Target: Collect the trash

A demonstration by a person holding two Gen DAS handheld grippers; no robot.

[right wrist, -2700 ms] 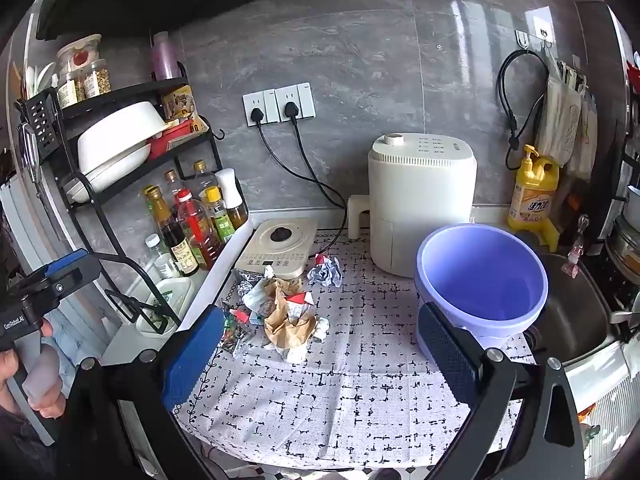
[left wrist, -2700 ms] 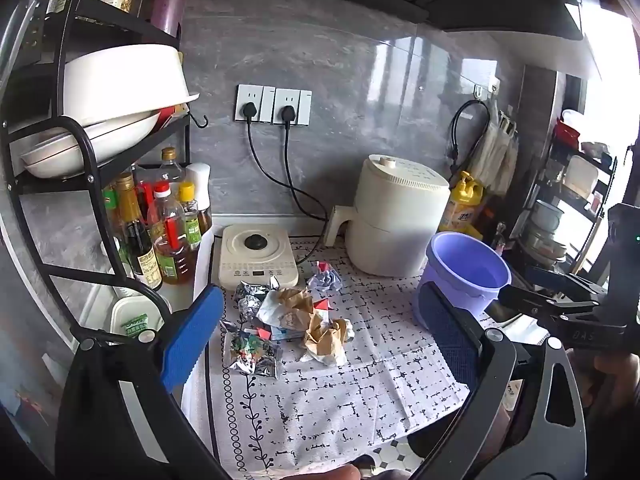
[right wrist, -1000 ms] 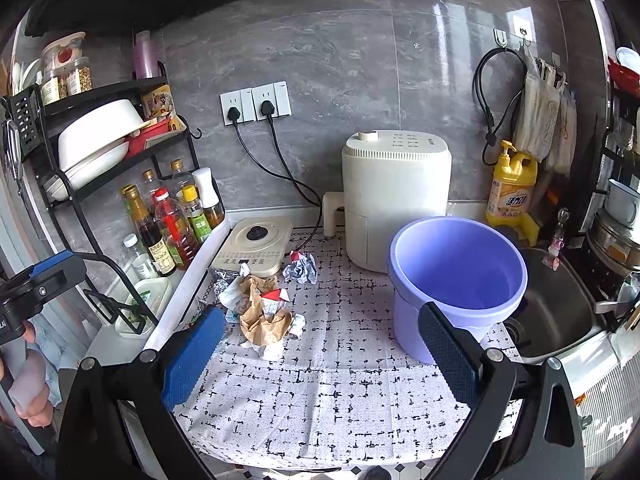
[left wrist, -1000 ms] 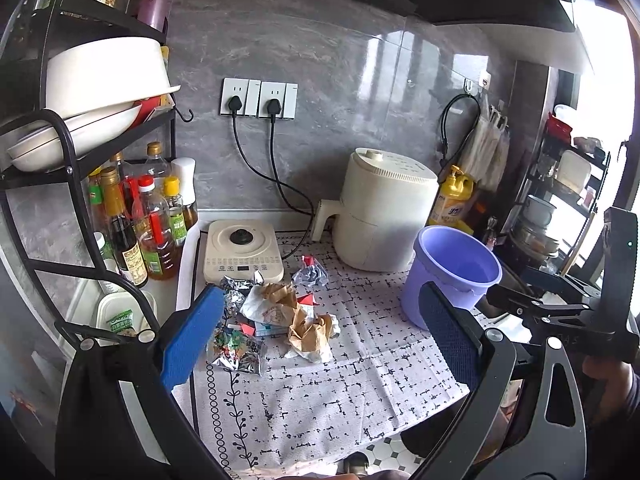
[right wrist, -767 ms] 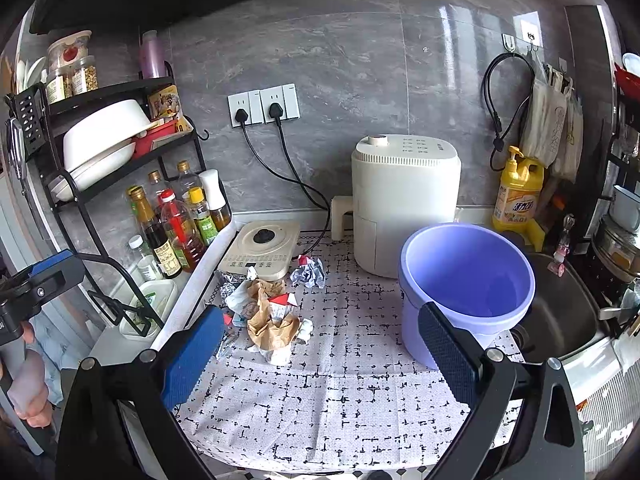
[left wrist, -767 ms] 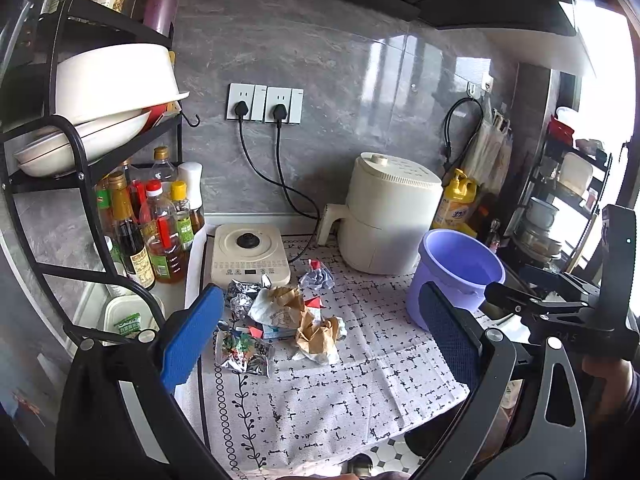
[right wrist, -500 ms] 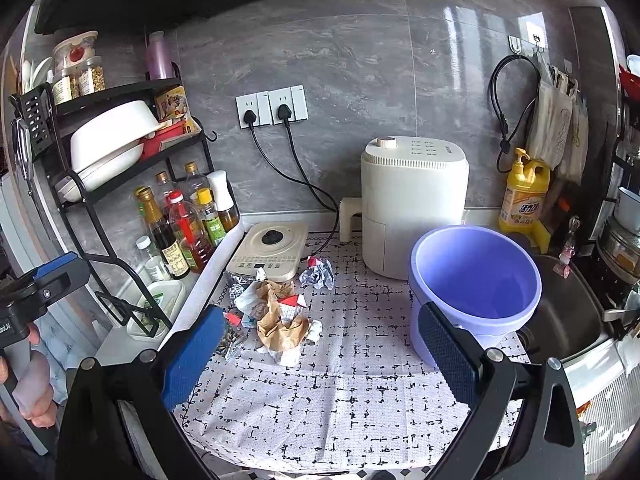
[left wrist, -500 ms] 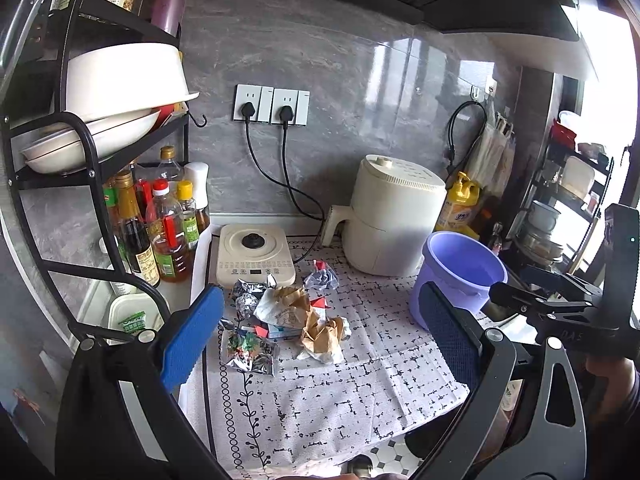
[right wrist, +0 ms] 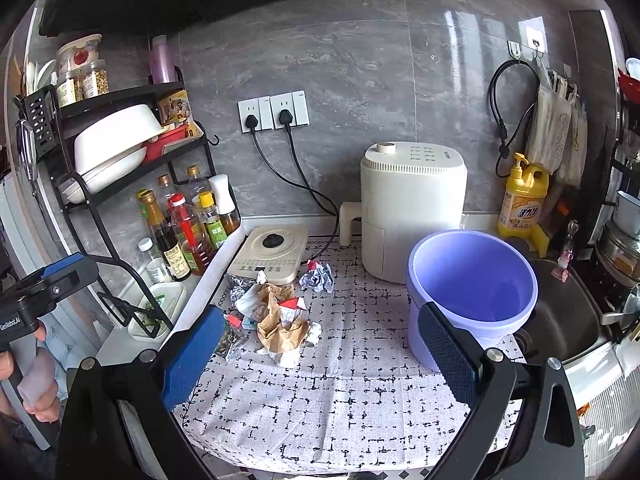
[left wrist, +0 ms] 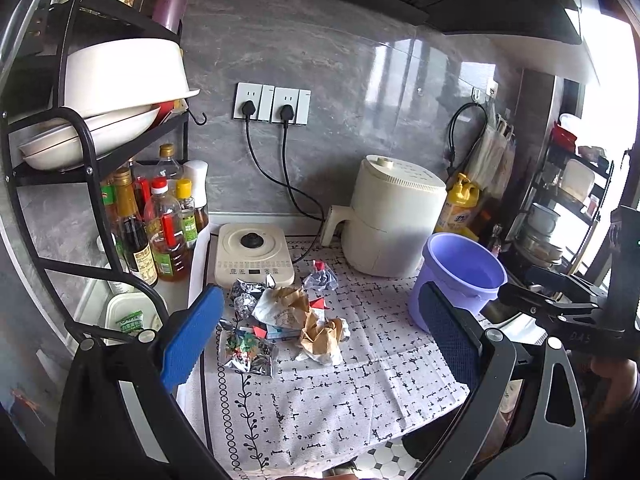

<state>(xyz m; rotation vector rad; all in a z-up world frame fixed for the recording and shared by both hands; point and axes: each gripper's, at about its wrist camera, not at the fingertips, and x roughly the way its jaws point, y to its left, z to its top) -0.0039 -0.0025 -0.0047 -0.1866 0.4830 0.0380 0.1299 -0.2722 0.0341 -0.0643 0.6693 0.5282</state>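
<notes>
Trash pile (left wrist: pixel 296 320) ahead, seemingly beyond parted jaws

Glossy grey marble-look wall tiles (right wrist: pixel 360 80) back a woven printed tablecloth (right wrist: pixel 340 392) — on it crumpled brown paper (right wrist: pixel 280 330), crinkled foil wrappers (left wrist: pixel 246 298) and a smooth lilac plastic bucket (right wrist: pixel 472 280).

Grey marbled wall tiles (right wrist: pixel 360 80) back the tabletop (right wrist: pixel 340 400), which wears a white cloth with black marks. A double wall socket (right wrist: pixel 274 111) holds two black plugs. A black wire rack (left wrist: pixel 92 160) stands left; daylight glares from the right (left wrist: pixel 608 92).
</notes>
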